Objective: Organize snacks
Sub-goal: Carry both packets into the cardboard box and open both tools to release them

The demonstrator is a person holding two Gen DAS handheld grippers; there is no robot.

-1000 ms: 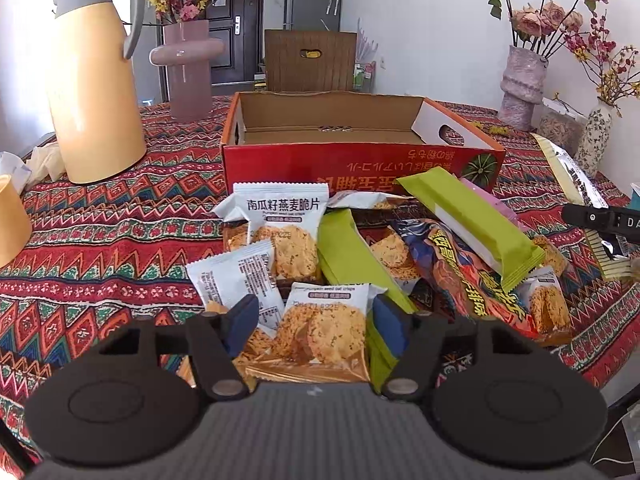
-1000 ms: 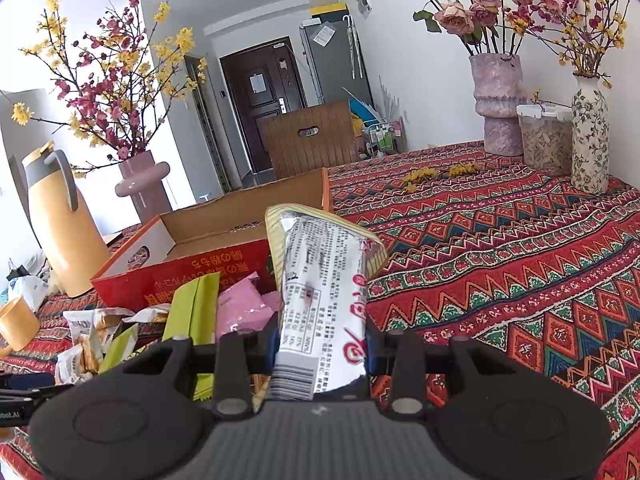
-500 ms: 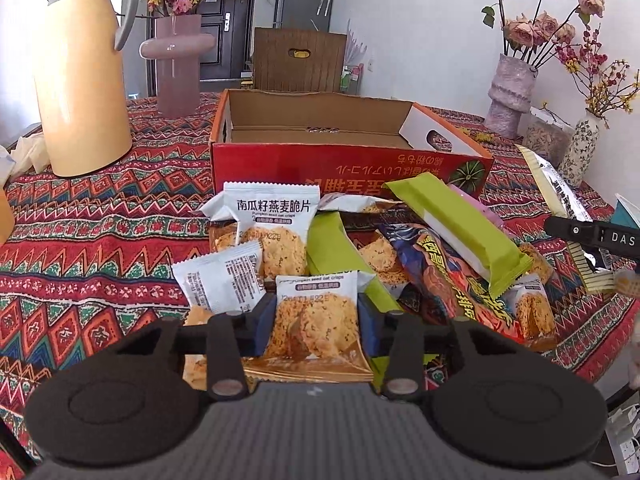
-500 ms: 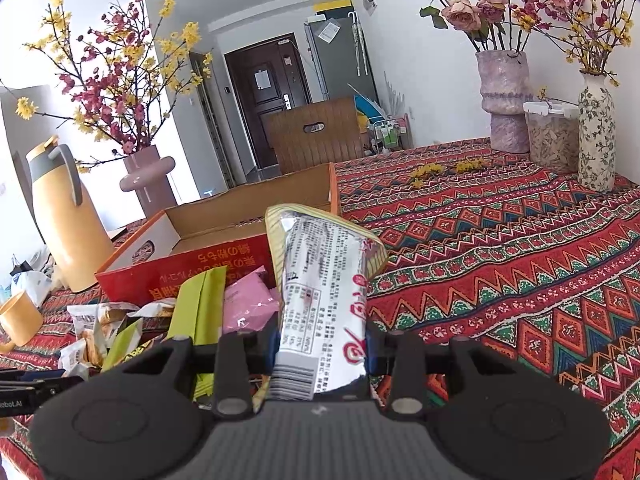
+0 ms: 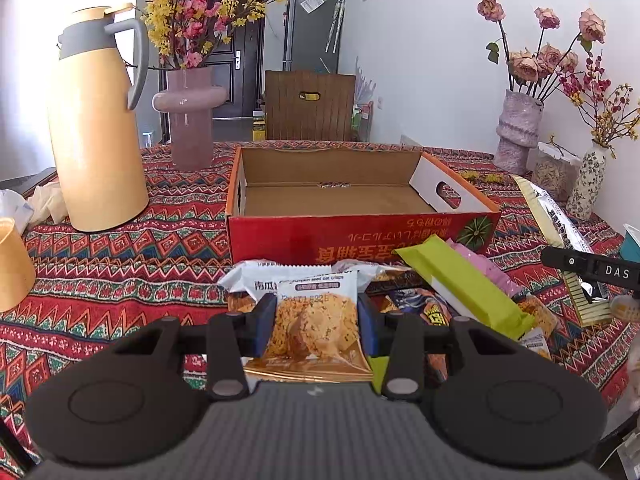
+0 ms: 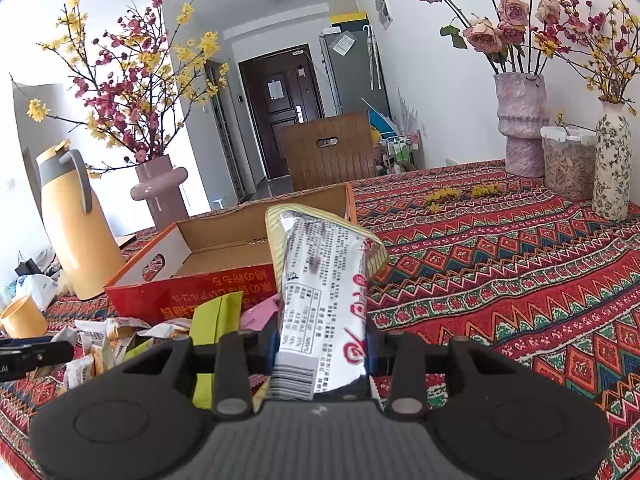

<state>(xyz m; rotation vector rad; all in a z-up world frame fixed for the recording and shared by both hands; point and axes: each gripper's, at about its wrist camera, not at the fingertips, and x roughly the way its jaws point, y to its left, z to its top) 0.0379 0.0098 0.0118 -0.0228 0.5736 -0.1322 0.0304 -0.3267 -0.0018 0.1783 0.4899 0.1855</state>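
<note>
Both wrist views toward shared box (image 5: 360, 236)

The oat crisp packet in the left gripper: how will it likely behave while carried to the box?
The oat crisp packet looks light, its film crinkly, so its unsupported edges may flop. The left gripper pinches its sides; glossy film might slip. The crisps inside could crack under squeeze.

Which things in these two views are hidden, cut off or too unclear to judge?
- Left wrist view: the snacks low in the pile are covered by the crisps packet and the green packet.
- Left wrist view: the right gripper is cut off by the right edge; its jaws do not show.
- Right wrist view: part of the box floor is hidden behind the silver packet.
- Right wrist view: the silver packet's small print is blurred.
</note>
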